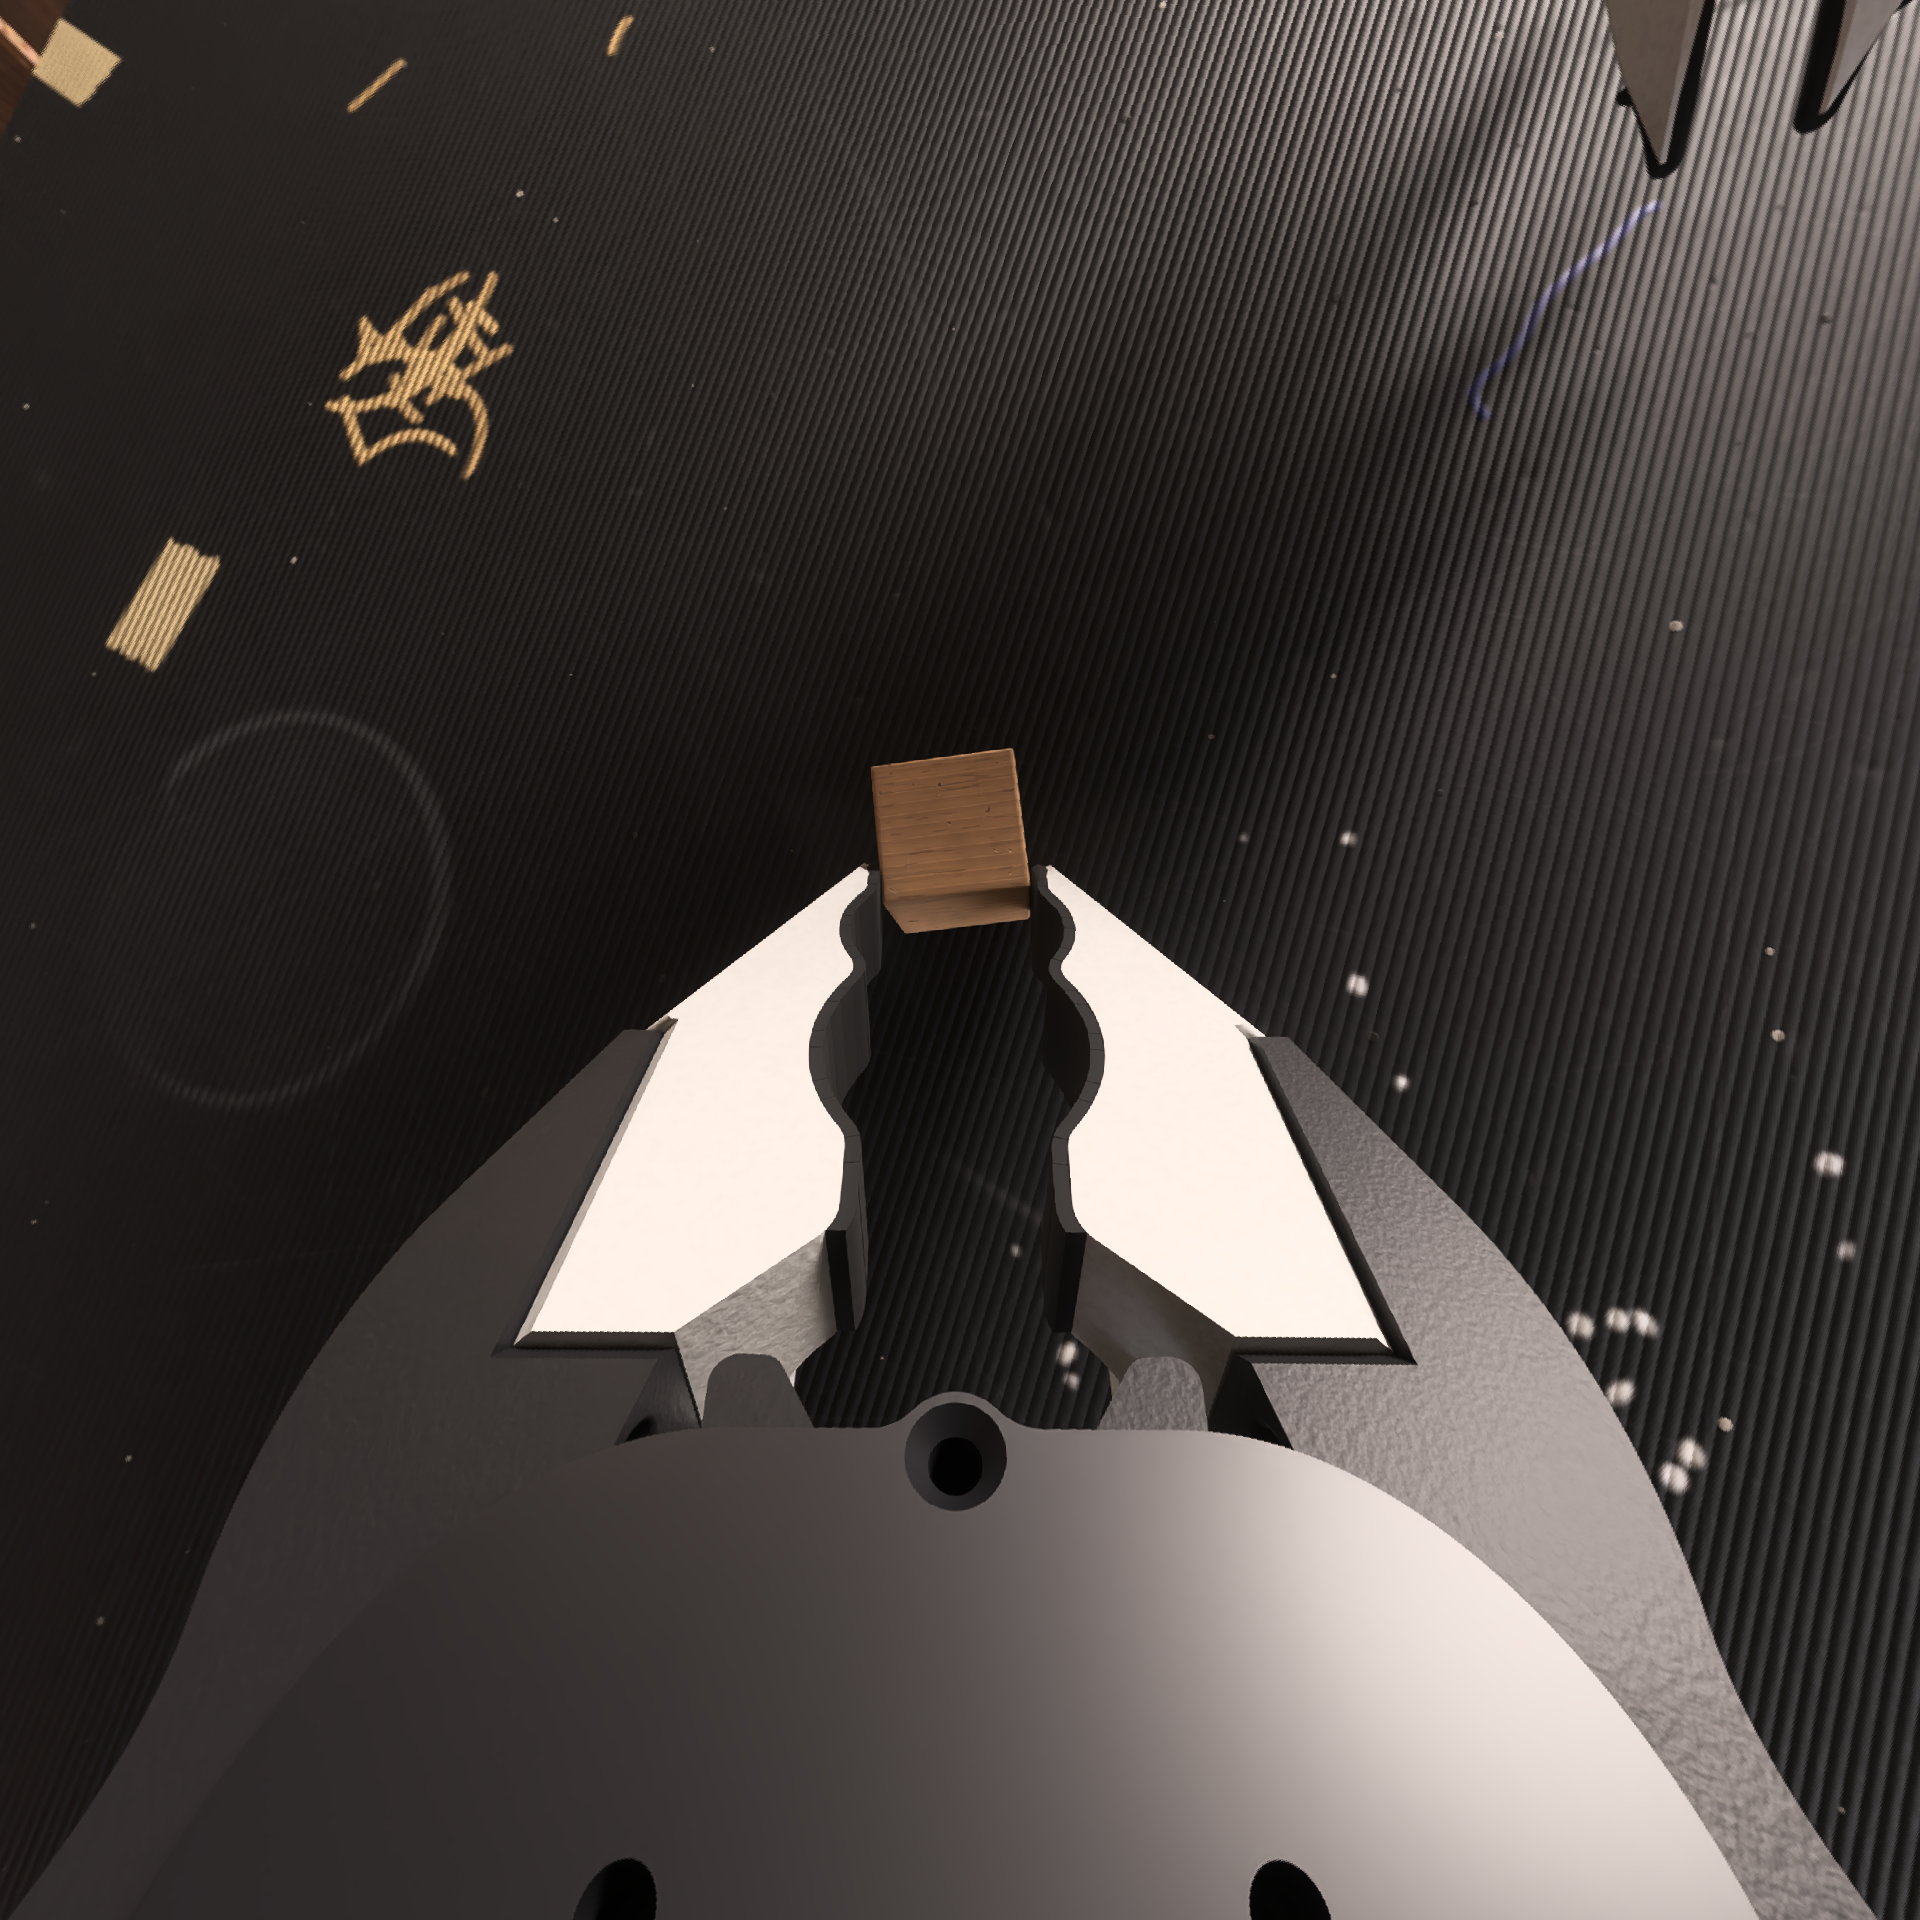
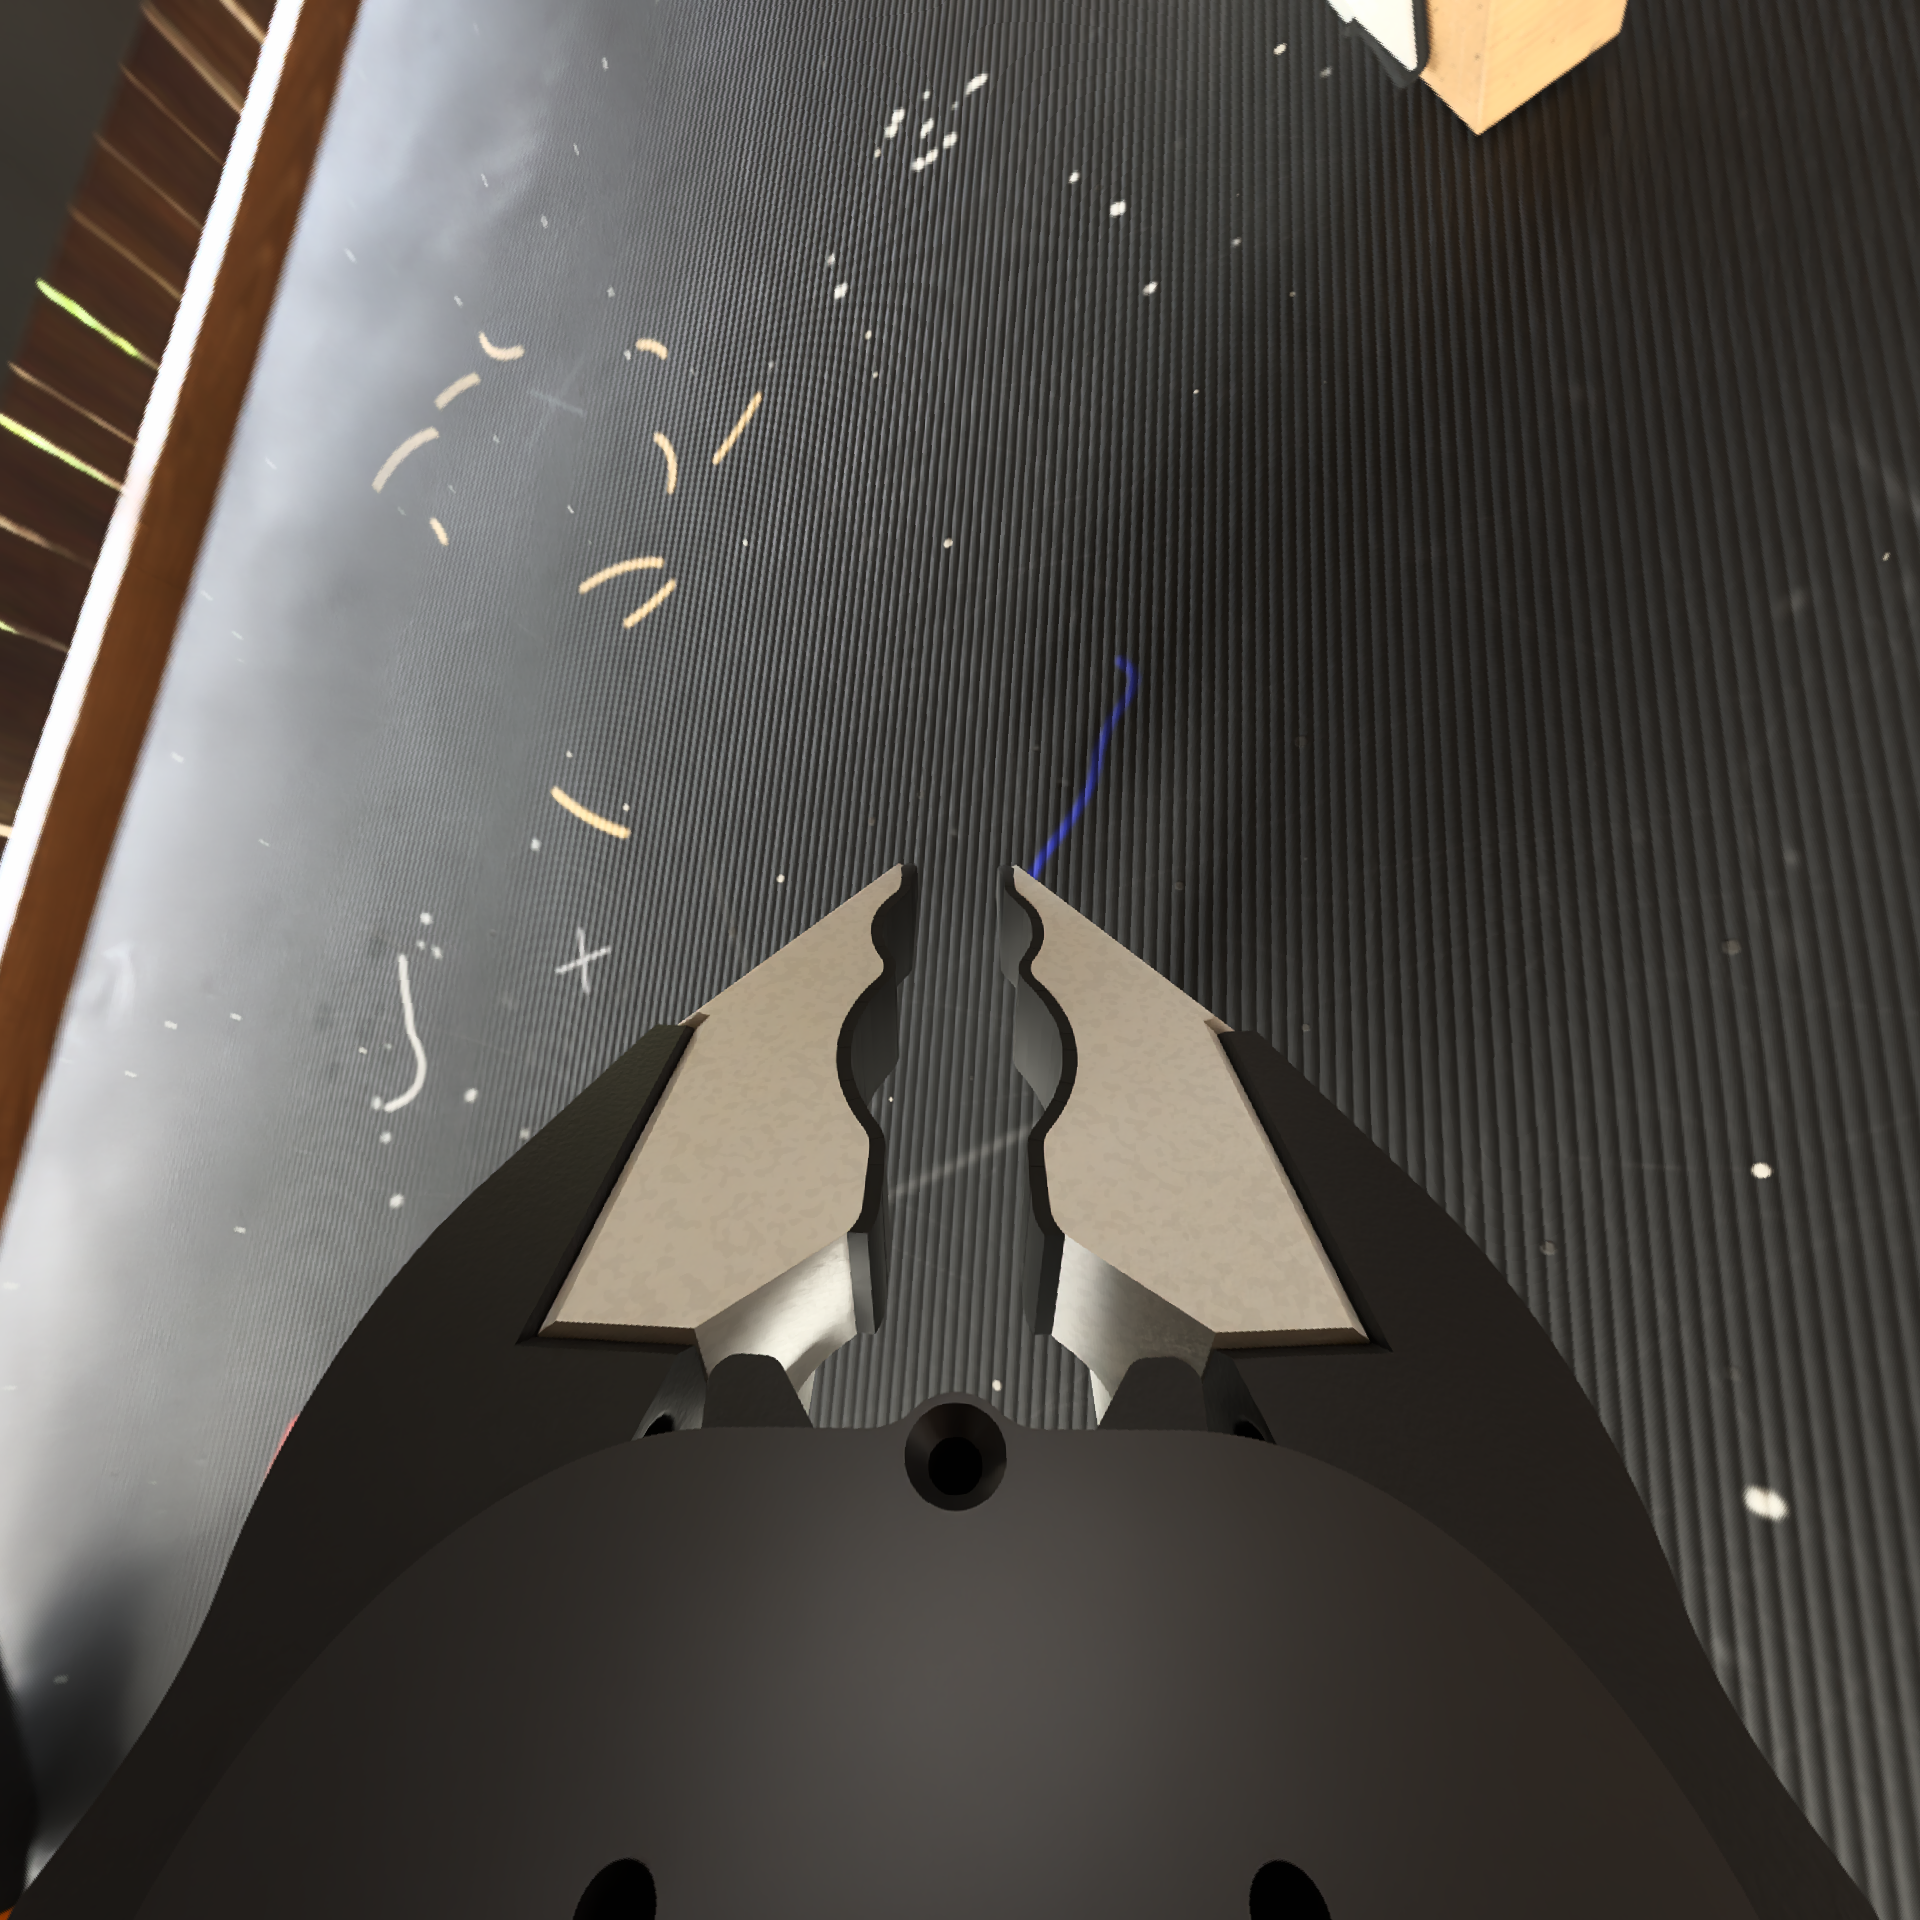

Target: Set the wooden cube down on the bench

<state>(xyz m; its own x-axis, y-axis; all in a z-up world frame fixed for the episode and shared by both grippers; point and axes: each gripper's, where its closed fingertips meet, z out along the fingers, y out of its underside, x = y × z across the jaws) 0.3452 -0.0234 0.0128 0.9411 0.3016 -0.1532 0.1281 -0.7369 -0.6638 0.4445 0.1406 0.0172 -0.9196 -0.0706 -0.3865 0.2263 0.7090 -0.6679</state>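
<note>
A small wooden cube (image 1: 951, 836) sits between the fingertips of my left gripper (image 1: 954, 881), which is shut on its lower part and holds it over the dark ribbed bench top (image 1: 1247, 623). The cube also shows in the right wrist view (image 2: 1507, 52) at the top right corner, with a white fingertip (image 2: 1382, 21) of the left gripper on it. My right gripper (image 2: 958, 883) is empty, its fingers a narrow gap apart, above the bench top (image 2: 1455, 727). Its dark fingertips (image 1: 1662, 94) show at the top right of the left wrist view.
The bench's brown wooden edge (image 2: 208, 416) runs along the left of the right wrist view. A thin blue line (image 2: 1091, 769) lies on the mat just ahead of the right gripper. Tan marks (image 1: 426, 374) and scraps (image 1: 164, 605) lie to the left of the left gripper.
</note>
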